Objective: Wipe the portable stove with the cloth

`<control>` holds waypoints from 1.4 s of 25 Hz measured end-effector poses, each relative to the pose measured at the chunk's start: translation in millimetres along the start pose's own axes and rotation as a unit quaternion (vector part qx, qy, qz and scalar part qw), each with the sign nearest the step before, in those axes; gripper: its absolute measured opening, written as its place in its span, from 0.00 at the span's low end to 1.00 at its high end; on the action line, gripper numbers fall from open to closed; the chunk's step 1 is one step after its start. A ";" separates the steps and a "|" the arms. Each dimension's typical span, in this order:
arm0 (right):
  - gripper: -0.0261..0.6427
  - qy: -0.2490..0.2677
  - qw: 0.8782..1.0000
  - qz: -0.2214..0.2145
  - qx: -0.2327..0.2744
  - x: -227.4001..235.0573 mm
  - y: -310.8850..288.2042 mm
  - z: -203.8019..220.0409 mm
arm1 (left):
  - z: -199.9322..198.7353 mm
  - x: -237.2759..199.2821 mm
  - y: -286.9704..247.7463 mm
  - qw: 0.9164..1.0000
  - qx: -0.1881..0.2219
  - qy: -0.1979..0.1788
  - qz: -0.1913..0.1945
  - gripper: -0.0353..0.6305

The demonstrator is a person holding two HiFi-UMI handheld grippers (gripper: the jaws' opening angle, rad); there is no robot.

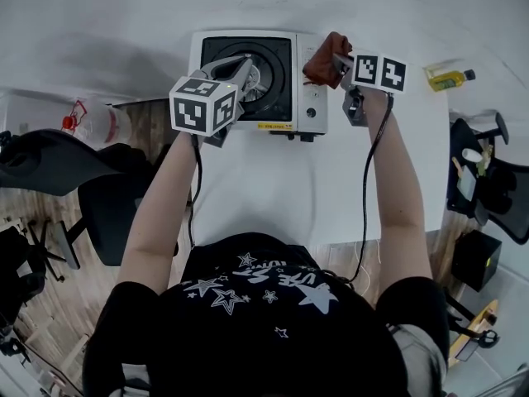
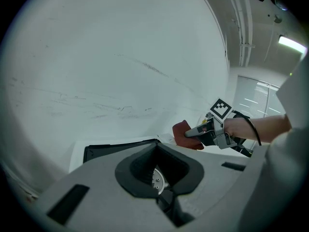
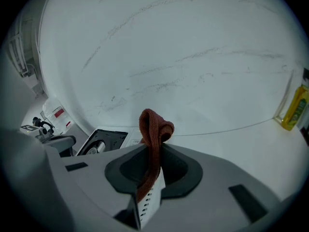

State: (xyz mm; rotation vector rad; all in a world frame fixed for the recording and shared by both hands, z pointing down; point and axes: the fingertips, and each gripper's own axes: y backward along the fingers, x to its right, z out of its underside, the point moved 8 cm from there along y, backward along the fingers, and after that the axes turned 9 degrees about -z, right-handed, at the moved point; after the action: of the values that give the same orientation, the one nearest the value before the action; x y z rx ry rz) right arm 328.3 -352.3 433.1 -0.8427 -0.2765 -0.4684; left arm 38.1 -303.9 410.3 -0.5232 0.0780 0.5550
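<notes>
The portable stove [image 1: 310,98] has a white body, a black top and a round burner; it stands at the far middle of the white table [image 1: 273,188]. My right gripper [image 1: 335,60] is shut on a reddish-brown cloth [image 1: 321,60], held just above the stove's right control side. The cloth [image 3: 153,129] hangs bunched out of the jaws, with the stove [image 3: 104,141] to the lower left. My left gripper [image 1: 246,71] hovers over the burner, jaws together, holding nothing. In the left gripper view the stove's black top [image 2: 111,151] lies below, and the cloth [image 2: 184,132] shows at the right.
A yellow oil bottle [image 1: 450,78] lies at the table's far right, also in the right gripper view [image 3: 294,108]. A clear plastic bottle with a red label [image 1: 91,122] sits off the left. Black chairs stand on both sides of the table.
</notes>
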 end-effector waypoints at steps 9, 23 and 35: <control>0.13 0.016 0.998 -0.051 0.028 -44.5 17.0 -14.5 | -1.9 -14.6 28.3 1.000 0.017 0.002 -0.010 0.06; 0.13 0.071 0.980 -0.184 0.004 -198.5 -32.4 -9.8 | 6.5 -82.6 95.0 0.997 0.032 0.026 -0.072 0.06; 0.13 0.042 0.970 -0.231 -0.057 -289.6 -113.2 31.3 | 24.8 -125.6 119.7 0.995 0.020 0.040 -0.092 0.06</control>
State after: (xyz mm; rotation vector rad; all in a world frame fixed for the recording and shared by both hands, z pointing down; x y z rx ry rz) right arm 19.7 -310.1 406.7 -0.8689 -0.3717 -0.9609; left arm -132.9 -265.7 403.9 -0.5070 0.1160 0.3510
